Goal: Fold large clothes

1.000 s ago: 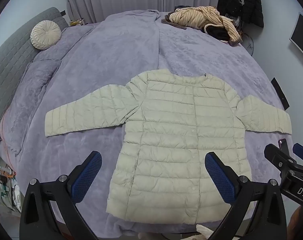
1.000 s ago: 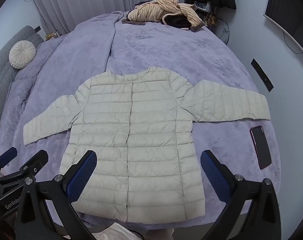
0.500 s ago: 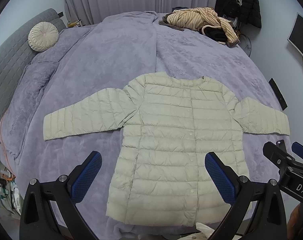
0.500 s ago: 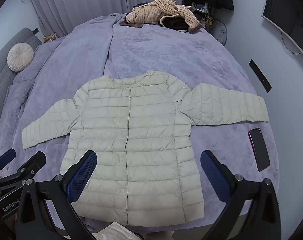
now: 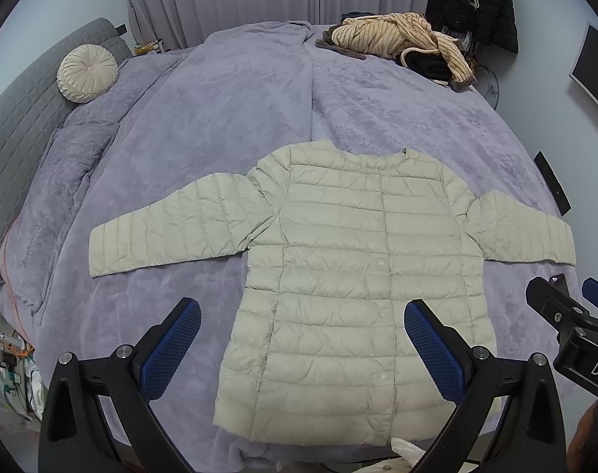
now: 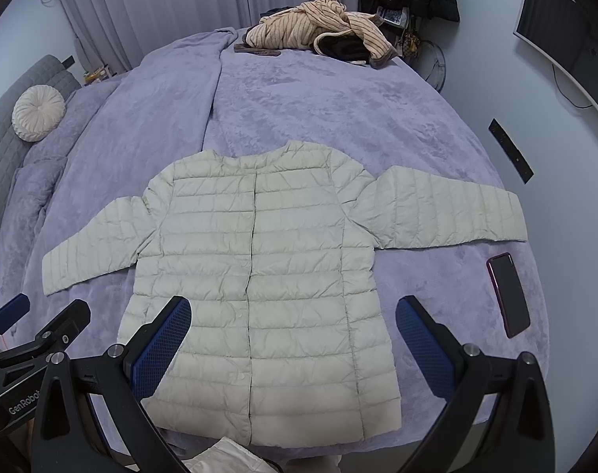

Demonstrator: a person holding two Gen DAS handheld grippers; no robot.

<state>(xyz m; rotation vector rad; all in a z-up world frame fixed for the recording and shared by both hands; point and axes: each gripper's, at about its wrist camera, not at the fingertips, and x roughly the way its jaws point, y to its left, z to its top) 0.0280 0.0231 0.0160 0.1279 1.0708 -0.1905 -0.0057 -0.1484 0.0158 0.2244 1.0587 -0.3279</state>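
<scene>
A pale beige quilted puffer jacket (image 5: pixel 354 276) lies flat and face up on the purple bed cover, buttoned, both sleeves spread out sideways; it also shows in the right wrist view (image 6: pixel 259 276). My left gripper (image 5: pixel 302 339) is open and empty, held above the jacket's hem. My right gripper (image 6: pixel 295 339) is open and empty, also above the hem. The right gripper shows at the right edge of the left wrist view (image 5: pixel 567 315), and the left gripper shows at the left edge of the right wrist view (image 6: pixel 34 327).
A phone (image 6: pixel 507 295) lies on the purple bed cover (image 6: pixel 338 118) below the jacket's right sleeve. A heap of striped clothes (image 5: pixel 401 43) sits at the far edge. A round cream cushion (image 5: pixel 88 73) rests by the grey headboard (image 5: pixel 19 118). A monitor (image 6: pixel 567 23) hangs at right.
Both grippers have shifted slightly, so the jacket sits a little lower and more centred in view. The jacket itself has not moved. Both grippers stay open.
</scene>
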